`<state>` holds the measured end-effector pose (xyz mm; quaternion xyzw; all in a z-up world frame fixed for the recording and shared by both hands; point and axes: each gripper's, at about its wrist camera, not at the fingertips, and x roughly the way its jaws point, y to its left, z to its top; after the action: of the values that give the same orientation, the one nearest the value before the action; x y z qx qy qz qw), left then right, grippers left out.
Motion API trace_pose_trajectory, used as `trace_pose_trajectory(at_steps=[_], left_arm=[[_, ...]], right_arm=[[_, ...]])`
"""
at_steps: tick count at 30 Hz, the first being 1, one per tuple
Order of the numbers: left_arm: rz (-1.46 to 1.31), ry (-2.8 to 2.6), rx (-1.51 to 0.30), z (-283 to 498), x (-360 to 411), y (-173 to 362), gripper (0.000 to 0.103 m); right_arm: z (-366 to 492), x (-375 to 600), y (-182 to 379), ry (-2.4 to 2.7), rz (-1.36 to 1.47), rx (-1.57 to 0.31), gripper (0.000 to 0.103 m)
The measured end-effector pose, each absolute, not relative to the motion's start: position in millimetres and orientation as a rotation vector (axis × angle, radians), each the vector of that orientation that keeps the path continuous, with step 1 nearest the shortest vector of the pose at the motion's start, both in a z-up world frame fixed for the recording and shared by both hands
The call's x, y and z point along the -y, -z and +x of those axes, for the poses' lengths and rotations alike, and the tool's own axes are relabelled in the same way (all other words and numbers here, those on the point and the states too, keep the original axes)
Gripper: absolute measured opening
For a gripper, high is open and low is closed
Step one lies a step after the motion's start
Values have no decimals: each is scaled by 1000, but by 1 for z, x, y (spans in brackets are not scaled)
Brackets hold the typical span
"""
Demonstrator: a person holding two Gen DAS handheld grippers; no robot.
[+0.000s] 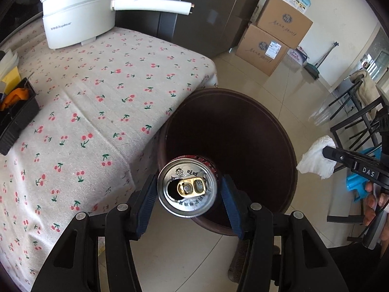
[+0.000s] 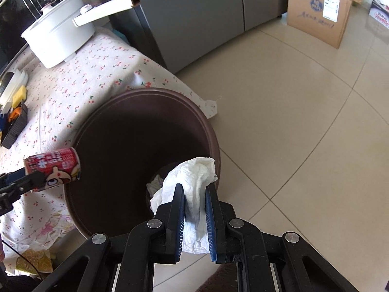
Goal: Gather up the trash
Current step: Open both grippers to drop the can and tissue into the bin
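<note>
A red drink can [image 1: 187,187] with a silver pull-tab top hangs over the near rim of a dark brown bin [image 1: 243,95]. It sits between the blue pads of my left gripper [image 1: 188,182], whose jaws stand slightly wider than the can, with a thin gap at the right pad. In the right wrist view the can [image 2: 58,165] tilts over the bin's left rim [image 2: 145,91]. My right gripper [image 2: 194,187] is shut on a crumpled white tissue [image 2: 192,170] above the bin's near right side. Some white paper [image 2: 155,182] lies at the bin's bottom.
A table with a cherry-print cloth [image 1: 97,97] stands left of the bin, bearing a white pot [image 1: 77,17] and a black tray [image 1: 17,119]. Cardboard boxes [image 1: 274,39] and a grey fridge [image 2: 194,12] stand behind. A black chair [image 1: 359,121] is at the right.
</note>
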<state>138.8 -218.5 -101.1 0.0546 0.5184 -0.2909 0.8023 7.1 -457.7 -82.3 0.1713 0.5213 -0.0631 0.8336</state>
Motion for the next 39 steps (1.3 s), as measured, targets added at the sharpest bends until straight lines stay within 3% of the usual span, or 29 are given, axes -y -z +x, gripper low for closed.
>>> trace_pose_trajectory(at_steps=[3, 6, 28, 29, 30, 32, 39], left_arm=[[122, 581, -1090, 140, 210, 97, 79], [114, 533, -1088, 142, 194, 93, 87], [49, 307, -1086, 144, 57, 65, 92], [43, 301, -1085, 143, 52, 64, 92], [38, 294, -1084, 143, 46, 63, 92], [27, 281, -1081, 142, 36, 61, 92], [1, 236, -1075, 137, 3, 55, 93]], right_arm=[[9, 457, 84, 133, 358, -1111, 15], [11, 454, 85, 131, 352, -1114, 15], [54, 412, 80, 141, 286, -1122, 18], [57, 410, 80, 149, 287, -1121, 30], [59, 408, 79, 157, 292, -1119, 48], [62, 405, 78, 165, 304, -1104, 61], [71, 387, 71, 135, 315, -1080, 72]])
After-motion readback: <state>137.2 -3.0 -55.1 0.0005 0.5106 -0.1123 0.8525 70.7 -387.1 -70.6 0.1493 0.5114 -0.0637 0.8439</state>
